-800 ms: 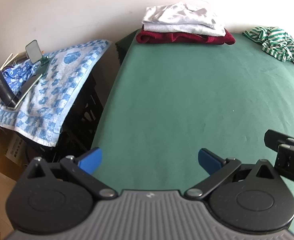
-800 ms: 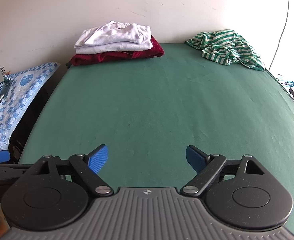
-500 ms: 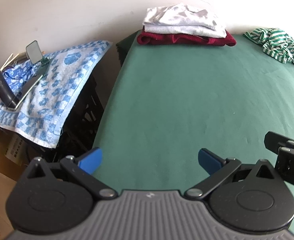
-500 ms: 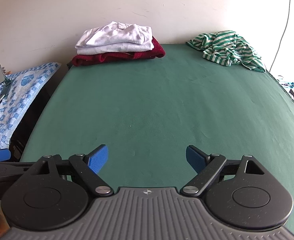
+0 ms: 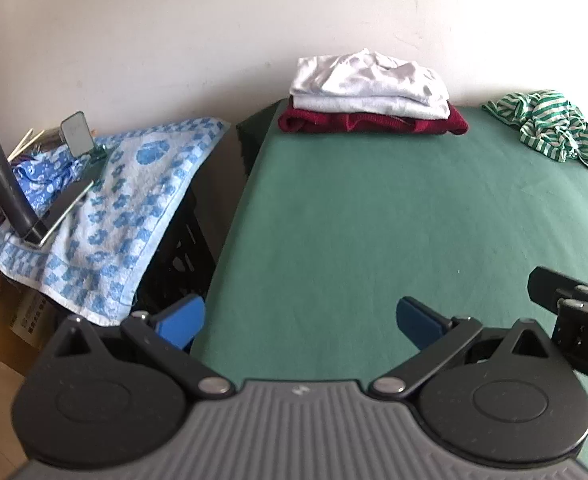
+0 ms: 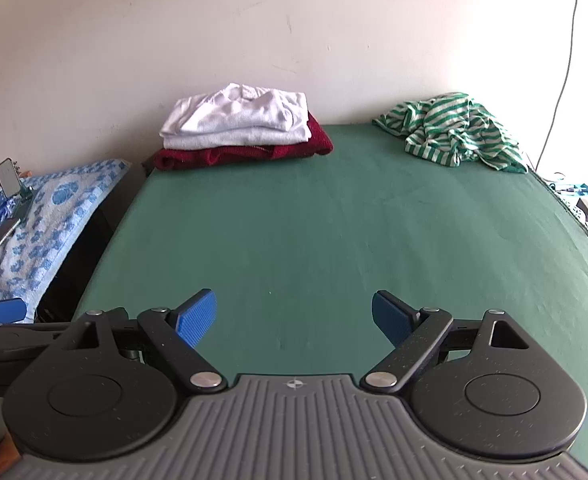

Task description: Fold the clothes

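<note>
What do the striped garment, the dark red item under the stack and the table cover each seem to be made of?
Striped garment: thin, soft knit, probably cotton jersey; it crumples into fine folds.
Dark red item: thicker, fuzzy fabric, perhaps terry or fleece; rounded, matte edges.
Table cover: matte green cloth, felt-like; no shine.

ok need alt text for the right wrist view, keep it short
An open right gripper hovers over a bare green table. At the far edge, a folded stack of white and red clothes sits left of a crumpled green striped shirt.
</note>
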### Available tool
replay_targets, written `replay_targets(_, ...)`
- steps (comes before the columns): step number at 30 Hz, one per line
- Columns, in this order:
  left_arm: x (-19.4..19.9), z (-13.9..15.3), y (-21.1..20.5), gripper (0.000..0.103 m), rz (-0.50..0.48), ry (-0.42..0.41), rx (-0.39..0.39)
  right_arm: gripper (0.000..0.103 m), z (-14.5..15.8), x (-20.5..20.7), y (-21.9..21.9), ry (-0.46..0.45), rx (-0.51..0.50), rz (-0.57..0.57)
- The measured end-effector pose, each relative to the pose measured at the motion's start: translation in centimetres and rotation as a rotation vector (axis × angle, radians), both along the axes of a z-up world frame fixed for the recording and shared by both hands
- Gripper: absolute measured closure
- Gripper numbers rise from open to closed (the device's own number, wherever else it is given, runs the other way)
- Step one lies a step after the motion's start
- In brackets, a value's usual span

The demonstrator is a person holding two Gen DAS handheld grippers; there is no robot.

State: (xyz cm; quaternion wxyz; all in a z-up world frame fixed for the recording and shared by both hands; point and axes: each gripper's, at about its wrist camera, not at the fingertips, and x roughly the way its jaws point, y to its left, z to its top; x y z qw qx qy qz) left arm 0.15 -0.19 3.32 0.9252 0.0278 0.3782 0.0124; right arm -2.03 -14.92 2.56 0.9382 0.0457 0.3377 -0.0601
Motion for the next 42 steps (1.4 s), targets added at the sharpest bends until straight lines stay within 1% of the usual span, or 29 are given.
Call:
replay_targets(2,-0.2,0.4,0.2,0.001,-0.007,-0.02,-0.008,0.016,0.3,-0.2,0.0,-0.022,0.005,-0.001)
replay_targets(3,-0.3,0.9,0.2,0.001,-0.008,-0.04,-0.012,0.016,0.6,-0.5,0.0,-0.047,0.01,-0.003)
replay_targets(6,-1.2,3.0,0.1,0.001,0.0,-0.145,-0.002,0.015,2.4,-1.5,0.2,-0.155,0.008,0.0)
replay_targets(8,-1.4,4.3,0.0,0.001,0.0,-0.197,0.016,0.015,3.6,-1.6,0.2,-0.197,0.002,0.006)
replay_targets(12,-1.0,6.7,0.4,0.001,-0.003,-0.214,-0.022,0.015,5.5,-1.5,0.0,-0.252,0.016,0.008)
replay_targets(16,-0.9,7.8,0.3,0.001,-0.007,-0.235,-0.016,0.015,6.5,-1.4,-0.2,-0.285,0.016,0.005)
replay_targets(19,-0.7,7.6,0.2,0.001,-0.019,-0.217,-0.015,0.014,6.8,-1.4,-0.2,-0.306,0.009,0.0)
replay_targets(22,-0.8,7.1,-0.2,0.001,-0.04,-0.194,-0.009,0.013,6.6,-1.7,-0.2,-0.303,0.007,-0.002)
replay_targets(27,-1.7,6.5,-1.1,0.001,-0.069,-0.194,0.014,0.012,6.2,-2.1,-0.2,-0.299,0.005,-0.007)
replay_targets(34,-1.6,5.8,-0.6,0.001,-0.059,-0.152,0.004,0.012,5.9,-2.6,0.0,-0.294,0.004,-0.016)
replay_targets(42,-1.6,6.0,0.5,0.001,-0.042,-0.153,-0.004,0.011,5.9,-2.9,0.3,-0.295,0.011,-0.026)
